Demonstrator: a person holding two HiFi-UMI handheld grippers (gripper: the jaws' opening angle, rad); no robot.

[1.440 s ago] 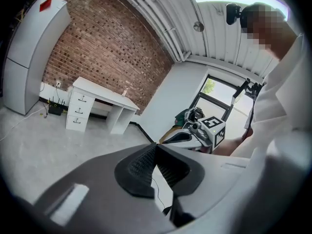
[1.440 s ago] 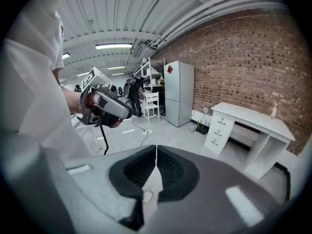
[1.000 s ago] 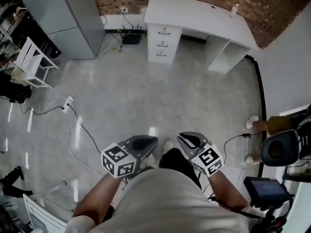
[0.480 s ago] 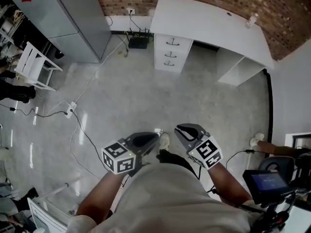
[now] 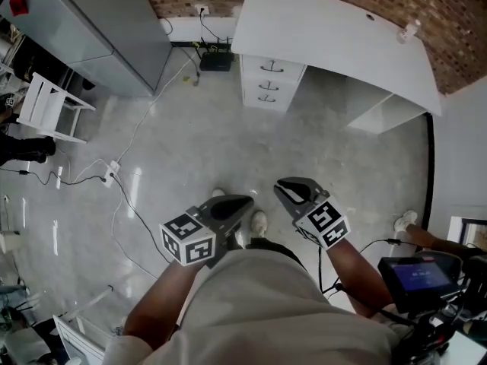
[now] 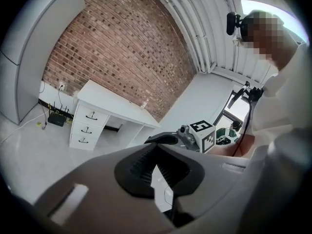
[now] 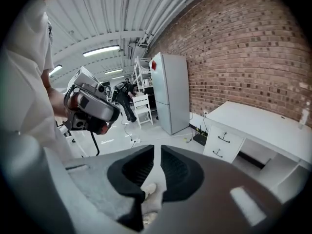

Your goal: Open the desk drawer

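- Far left, a grey refrigerator (image 5: 99, 21) stands by the brick wall. A power strip (image 5: 110, 175) trails its cables over the concrete floor (image 5: 228, 143), and a black router (image 5: 217, 61) sits at the wall's foot.
- Our left gripper (image 5: 242, 202) is carried low and close to the body. Its jaws are pressed together at the tips on nothing, which we read as a carrying pose, not a working one.
- The drawer unit (image 5: 272, 82), the object of the task, sits under the left end of the white desk (image 5: 335, 36), well apart from both grippers across bare floor. It has three stacked drawers, each with a dark handle. All seem shut, though from here we cannot be sure.
- Our right gripper (image 5: 283, 187) rides just beside the left one, pointed toward the desk. Its jaws are drawn in to a thin slit, with only floor and our shoe (image 7: 148, 191) showing through.
- We judge the job not yet begun. We must first get within reach of the drawers, then one gripper must spread its jaws to take a handle.
- Far right, a small bottle (image 5: 409, 30) stands on the desk's end, and a lit screen (image 5: 417, 274) sits near our elbow.
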